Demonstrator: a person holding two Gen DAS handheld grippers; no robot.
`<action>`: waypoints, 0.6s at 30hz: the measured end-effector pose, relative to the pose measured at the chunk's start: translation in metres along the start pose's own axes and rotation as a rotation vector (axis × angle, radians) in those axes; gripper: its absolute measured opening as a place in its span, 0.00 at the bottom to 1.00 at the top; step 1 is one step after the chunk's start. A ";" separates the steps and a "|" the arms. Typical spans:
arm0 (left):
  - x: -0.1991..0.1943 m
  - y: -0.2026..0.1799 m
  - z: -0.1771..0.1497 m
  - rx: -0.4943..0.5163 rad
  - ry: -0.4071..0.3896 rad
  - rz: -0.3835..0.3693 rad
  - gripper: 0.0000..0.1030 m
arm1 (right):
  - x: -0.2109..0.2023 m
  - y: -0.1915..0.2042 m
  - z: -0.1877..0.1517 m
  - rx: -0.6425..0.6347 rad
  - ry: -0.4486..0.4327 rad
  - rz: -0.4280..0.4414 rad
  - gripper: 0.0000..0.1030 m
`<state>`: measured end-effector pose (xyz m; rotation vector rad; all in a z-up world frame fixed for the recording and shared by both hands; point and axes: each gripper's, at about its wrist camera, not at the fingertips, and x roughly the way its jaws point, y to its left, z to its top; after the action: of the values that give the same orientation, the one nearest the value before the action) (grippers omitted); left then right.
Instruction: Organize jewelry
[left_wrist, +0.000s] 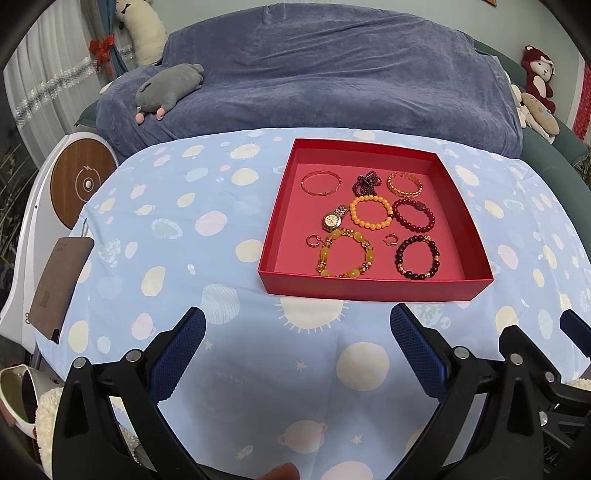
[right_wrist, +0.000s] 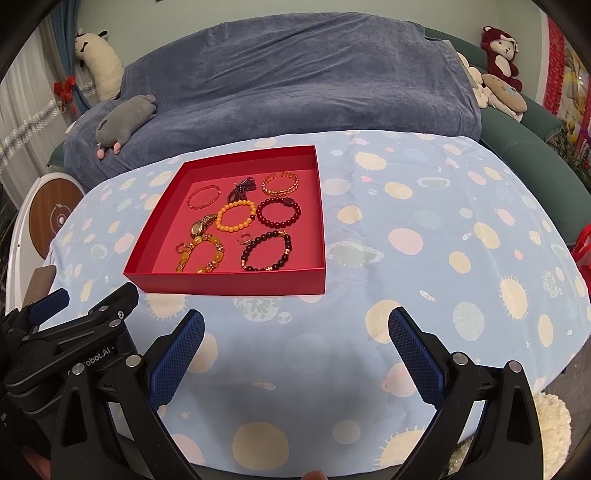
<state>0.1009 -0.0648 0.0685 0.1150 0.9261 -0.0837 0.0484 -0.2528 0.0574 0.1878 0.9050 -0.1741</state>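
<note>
A shallow red box (left_wrist: 373, 288) (right_wrist: 229, 285) sits on the blue patterned tablecloth and holds the jewelry: a thin gold bangle (left_wrist: 320, 182), a gold chain cuff (left_wrist: 404, 184), a dark bead bundle (left_wrist: 366, 182), an orange bead bracelet (left_wrist: 371, 213), a maroon bead bracelet (left_wrist: 412, 214), a wristwatch (left_wrist: 334, 218), a yellow stone bracelet (left_wrist: 345, 256), a dark bead bracelet (left_wrist: 417, 257) and two small rings. My left gripper (left_wrist: 297, 321) is open, short of the box's near wall. My right gripper (right_wrist: 295, 323) is open, also nearer than the box, with nothing between its fingers.
A brown wallet (left_wrist: 59, 288) lies at the table's left edge. A round wooden-topped device (left_wrist: 83, 184) stands left of the table. A sofa under a blue cover (left_wrist: 314, 74) with plush toys runs behind. The left gripper's body (right_wrist: 66, 332) shows at lower left in the right wrist view.
</note>
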 end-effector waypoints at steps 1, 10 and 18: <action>0.000 0.000 0.000 0.001 -0.001 0.001 0.93 | 0.000 0.001 0.001 -0.003 -0.002 -0.001 0.93; -0.001 0.002 0.002 -0.004 0.002 0.000 0.93 | -0.001 0.001 0.002 -0.006 -0.002 -0.003 0.93; 0.000 0.001 0.000 -0.003 0.011 -0.001 0.93 | -0.001 0.000 0.002 -0.008 0.000 -0.007 0.93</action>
<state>0.1011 -0.0636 0.0682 0.1122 0.9370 -0.0824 0.0493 -0.2530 0.0596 0.1768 0.9059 -0.1773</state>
